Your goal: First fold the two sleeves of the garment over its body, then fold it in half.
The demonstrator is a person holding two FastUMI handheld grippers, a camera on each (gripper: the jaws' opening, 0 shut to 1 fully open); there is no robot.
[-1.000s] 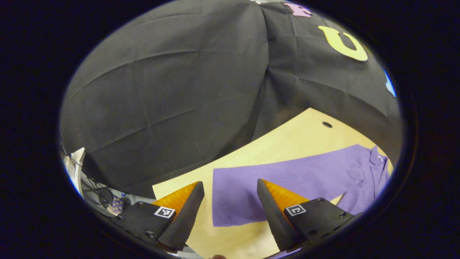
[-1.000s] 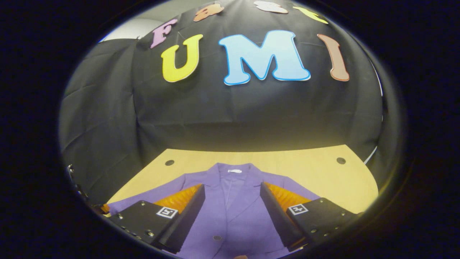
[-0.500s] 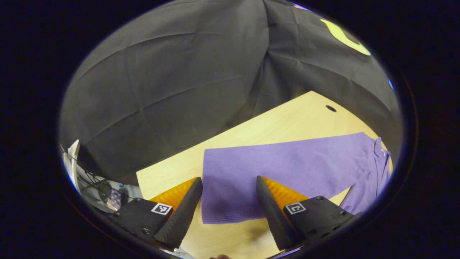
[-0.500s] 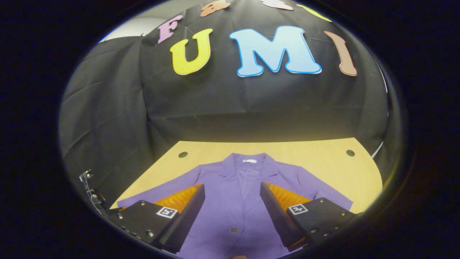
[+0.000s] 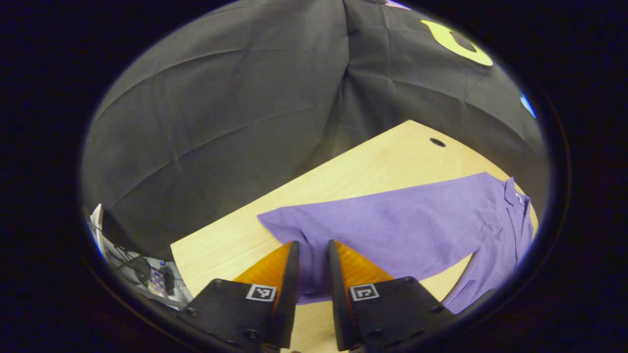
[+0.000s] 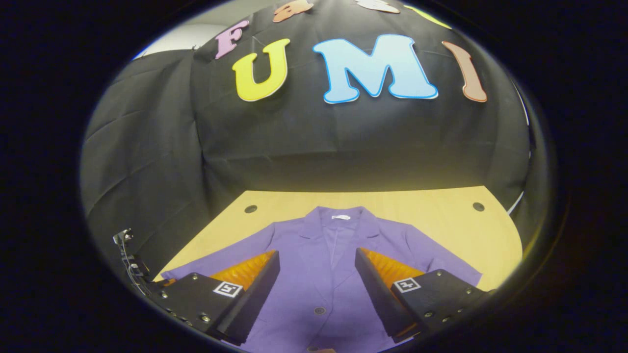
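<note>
A purple jacket (image 6: 324,279) lies flat, front up, on the light wooden table (image 6: 441,220), collar toward the booth wall. In the left gripper view one sleeve (image 5: 392,225) stretches out across the table (image 5: 373,157) from the collar (image 5: 512,196) at the right. My left gripper (image 5: 312,243) is shut on the cuff end of that sleeve, and the cloth puckers between its fingers. My right gripper (image 6: 316,257) hangs open over the jacket's chest, with the lapels and a button (image 6: 319,310) showing between its fingers.
Round cable holes (image 6: 250,209) (image 6: 478,207) (image 5: 437,142) sit near the table's far corners. Past the table's left edge are cables and small gear (image 5: 147,274) (image 6: 127,250). The black cloth wall closes off the far side.
My left gripper has closed on the sleeve's cuff, and the cuff's straight end has bunched up. The right gripper drew back a little earlier, then held still, open.
</note>
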